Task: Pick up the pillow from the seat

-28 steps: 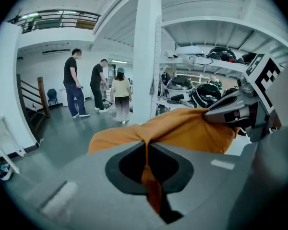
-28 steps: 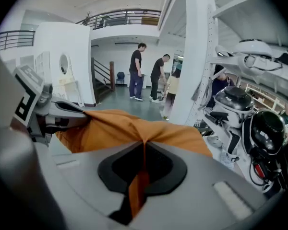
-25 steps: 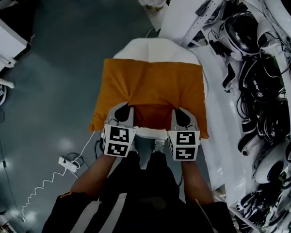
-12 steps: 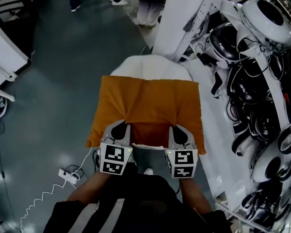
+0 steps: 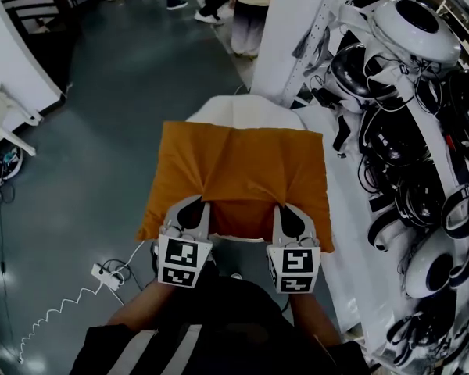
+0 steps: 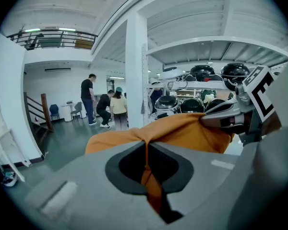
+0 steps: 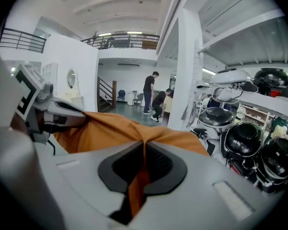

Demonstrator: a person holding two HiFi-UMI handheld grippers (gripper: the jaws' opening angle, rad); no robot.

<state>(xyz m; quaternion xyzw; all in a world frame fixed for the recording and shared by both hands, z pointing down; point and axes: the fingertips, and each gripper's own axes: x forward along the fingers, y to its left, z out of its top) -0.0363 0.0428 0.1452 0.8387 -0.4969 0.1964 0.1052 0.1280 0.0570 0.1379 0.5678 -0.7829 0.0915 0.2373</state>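
Observation:
An orange pillow [image 5: 242,166] hangs spread out above a white seat [image 5: 250,110] in the head view. My left gripper [image 5: 204,201] is shut on the pillow's near edge at the left, and my right gripper [image 5: 279,206] is shut on that edge at the right. Orange fabric [image 6: 146,169] is pinched in a thin fold between the left jaws in the left gripper view, with the pillow [image 6: 182,131] bulging beyond. The right gripper view shows the same pinch of fabric [image 7: 140,181] and the pillow [image 7: 115,131] stretching left toward the other gripper [image 7: 43,110].
A white rack [image 5: 410,123] crowded with helmets and cables runs along the right. A white pillar [image 5: 297,22] stands just behind the seat. A power strip with a coiled cord [image 5: 102,273] lies on the grey floor at the left. People [image 5: 246,6] stand farther back.
Both grippers have lifted the pillow's near edge and drawn it toward me. The pillow now hangs above the seat, and more of the floor and the people behind show.

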